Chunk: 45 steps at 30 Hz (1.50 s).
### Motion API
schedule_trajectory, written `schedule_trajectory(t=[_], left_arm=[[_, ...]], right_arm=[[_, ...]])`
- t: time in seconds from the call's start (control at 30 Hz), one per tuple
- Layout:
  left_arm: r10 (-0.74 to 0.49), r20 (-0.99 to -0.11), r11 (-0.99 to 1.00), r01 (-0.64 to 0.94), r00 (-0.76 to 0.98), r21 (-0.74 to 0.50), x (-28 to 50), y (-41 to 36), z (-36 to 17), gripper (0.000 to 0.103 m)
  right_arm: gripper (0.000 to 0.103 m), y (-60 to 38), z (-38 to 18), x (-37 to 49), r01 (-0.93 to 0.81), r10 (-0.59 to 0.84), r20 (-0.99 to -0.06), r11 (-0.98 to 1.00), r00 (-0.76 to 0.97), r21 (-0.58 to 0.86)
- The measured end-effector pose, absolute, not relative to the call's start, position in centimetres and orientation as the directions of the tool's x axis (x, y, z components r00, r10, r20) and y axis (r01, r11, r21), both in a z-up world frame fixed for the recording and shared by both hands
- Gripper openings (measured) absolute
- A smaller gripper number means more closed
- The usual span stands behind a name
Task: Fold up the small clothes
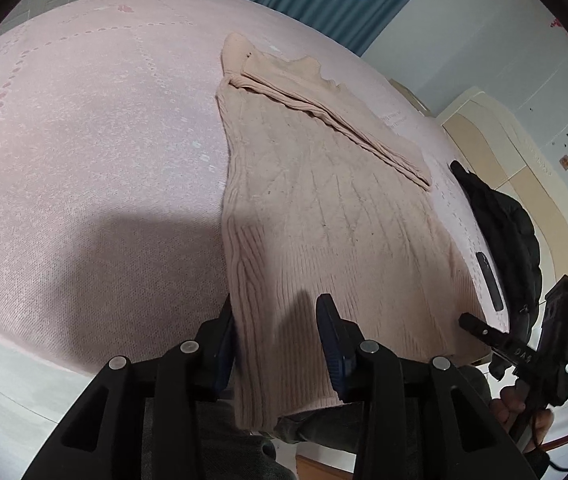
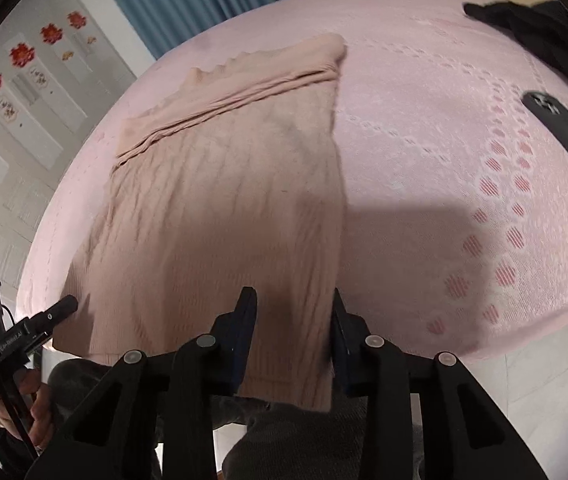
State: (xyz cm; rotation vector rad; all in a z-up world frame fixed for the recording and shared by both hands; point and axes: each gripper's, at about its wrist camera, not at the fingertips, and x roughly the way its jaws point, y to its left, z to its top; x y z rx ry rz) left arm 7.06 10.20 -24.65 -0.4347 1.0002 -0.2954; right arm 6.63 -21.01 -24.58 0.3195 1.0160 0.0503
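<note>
Both near hem corners of pink-beige cable-knit sweater (image 1: 324,208) pinched: left gripper (image 1: 280,332), right gripper (image 2: 292,320). Next: lift hem evenly toward collar.

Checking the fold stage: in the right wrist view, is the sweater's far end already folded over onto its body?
Yes, the sweater has a smoother layer folded across its far end, lying on the ribbed body.
</note>
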Motion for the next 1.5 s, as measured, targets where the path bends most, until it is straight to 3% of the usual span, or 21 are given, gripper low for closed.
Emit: schedule_trajectory(t=[0.27, 0.7, 1.03, 1.27, 1.4, 1.5], left_arm=[[-0.422, -0.752, 0.879, 0.027, 0.507, -0.476, 6.3, 10.2, -24.7, 0.035], [-0.399, -0.778, 0.896, 0.024, 0.485, -0.444, 4.8, 9.8, -24.8, 0.035], [-0.338, -0.808, 0.925, 0.01, 0.483, -0.38, 4.6, 9.5, -24.7, 0.022], [-0.33, -0.809, 0.926, -0.003, 0.486, -0.379, 4.5, 9.7, -24.8, 0.022], [-0.324, -0.814, 0.926, -0.013, 0.482, -0.376, 4.5, 9.9, -24.9, 0.009], [-0.338, -0.806, 0.922, -0.001, 0.486, -0.387, 4.4, 10.1, -24.9, 0.007]], right_arm=[[0.019, -20.8, -25.1, 6.4, 0.122, 0.147, -0.852, 0.963, 0.502, 0.238], [0.019, -20.3, -25.1, 4.6, 0.112, 0.142, -0.866, 0.969, 0.479, 0.221], [0.015, -19.4, -25.0, 5.0, 0.119, 0.08, -0.879, 0.981, 0.47, 0.152], [0.015, -19.3, -25.0, 4.8, 0.106, 0.079, -0.877, 0.984, 0.475, 0.146], [0.015, -19.5, -25.0, 4.8, 0.106, 0.091, -0.872, 0.981, 0.481, 0.162], [0.011, -19.4, -25.0, 4.8, 0.096, 0.088, -0.868, 0.983, 0.489, 0.154]])
